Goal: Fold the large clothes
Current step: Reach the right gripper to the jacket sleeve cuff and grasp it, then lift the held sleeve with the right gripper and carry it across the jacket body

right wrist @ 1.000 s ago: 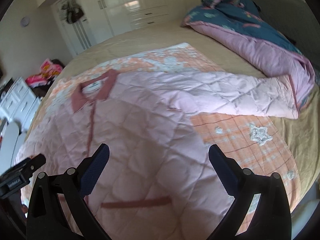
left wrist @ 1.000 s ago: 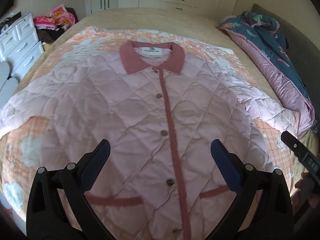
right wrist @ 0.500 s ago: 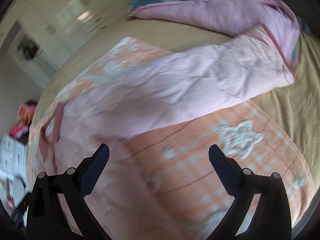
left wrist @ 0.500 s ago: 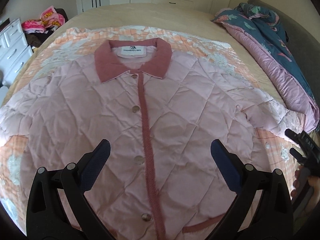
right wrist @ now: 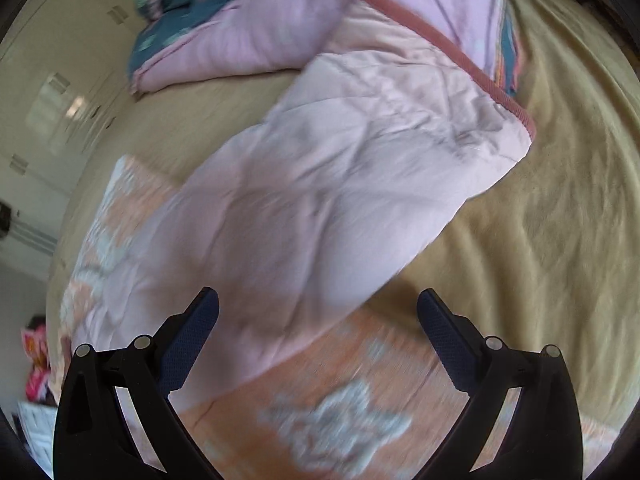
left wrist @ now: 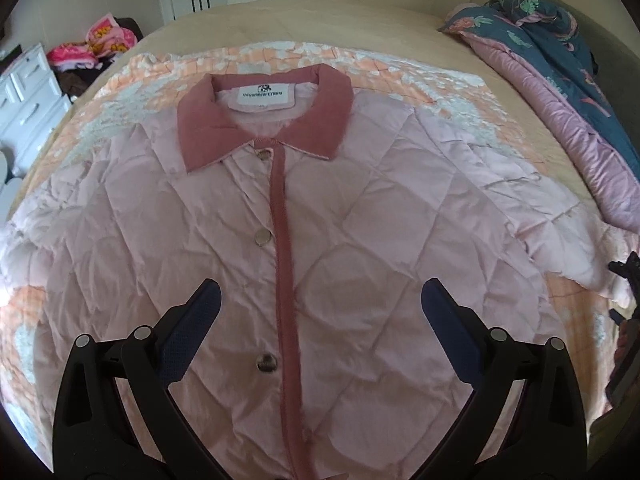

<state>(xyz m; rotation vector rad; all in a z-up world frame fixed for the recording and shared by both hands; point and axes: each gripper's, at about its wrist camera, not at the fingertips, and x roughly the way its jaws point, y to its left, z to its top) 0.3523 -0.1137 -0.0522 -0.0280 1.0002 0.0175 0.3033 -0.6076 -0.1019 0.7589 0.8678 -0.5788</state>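
Both cameras have travelled since a second ago: the left wrist view has pushed up the jacket's front so the collar (left wrist: 266,118) now sits large and the hem pockets have dropped out of frame, while the right wrist view has swung off the body and out along the sleeve (right wrist: 320,184) toward its cuff (right wrist: 460,60), blurred with motion.

The pink quilted jacket (left wrist: 360,240) lies face up and buttoned on a peach-and-white blanket (left wrist: 280,54) spread over the bed (left wrist: 320,16), sleeves out to either side. The left gripper (left wrist: 320,320) hovers over the chest with jaws released and empty; the right gripper (right wrist: 318,320) hangs above the sleeve, jaws likewise spread and holding nothing.

The step in hand looks like reaching for the sleeve end to fold it in across the body. To do it well, I would pinch the cuff at its ribbed rose trim, taking both layers, then carry it over in a low arc so the padded sleeve lies flat along the placket (left wrist: 282,240) rather than bunching at the shoulder.

The shell is a smooth, slightly glossy fabric, diamond-stitched and puffy, likely slippery; collar and trims are matte and corded. A rumpled duvet (right wrist: 256,36) lies touching the cuff, so a careless grab could catch it
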